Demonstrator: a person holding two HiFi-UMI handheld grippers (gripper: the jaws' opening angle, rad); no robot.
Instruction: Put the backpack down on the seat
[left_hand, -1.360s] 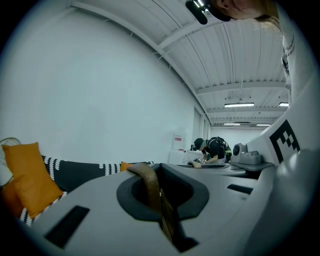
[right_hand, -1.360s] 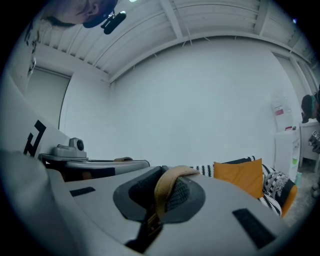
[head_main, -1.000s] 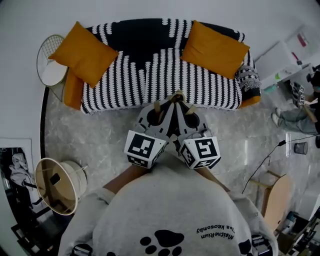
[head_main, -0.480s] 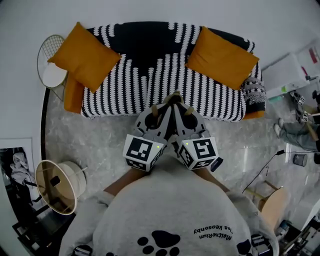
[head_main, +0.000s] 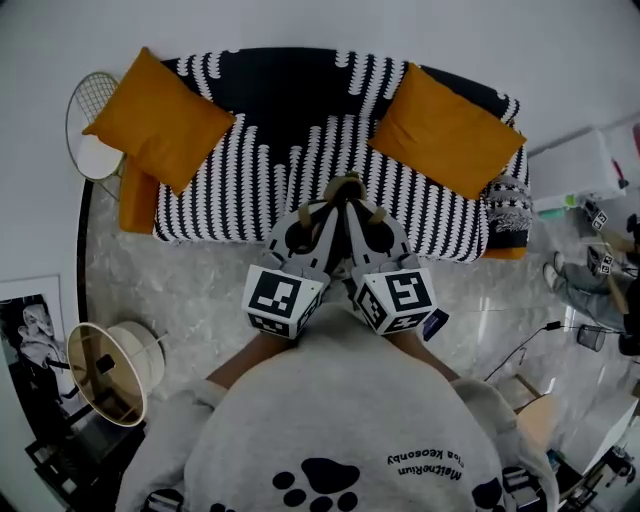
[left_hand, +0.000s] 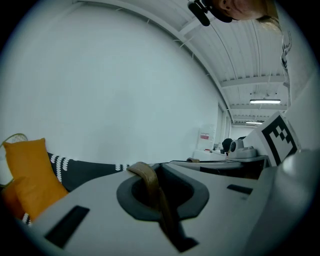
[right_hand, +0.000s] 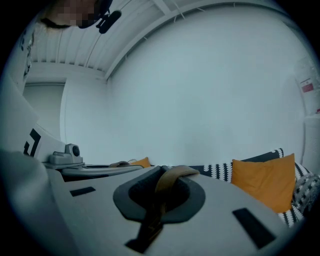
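The 2 grippers sit side by side in front of the person. The left gripper (head_main: 318, 215) is clenched on a tan strap (left_hand: 148, 184), and the right gripper (head_main: 368, 215) on a 2nd strap (right_hand: 171, 180). The backpack's body shows in no view, so I can't place it beyond those straps. The striped sofa (head_main: 240, 190) lies at 12 o'clock, with orange cushions at 10 (head_main: 160, 120) and 2 (head_main: 445, 115). Best, I'd say, to keep both grips firm, lower the bag onto the bare seat between the cushions, then release.
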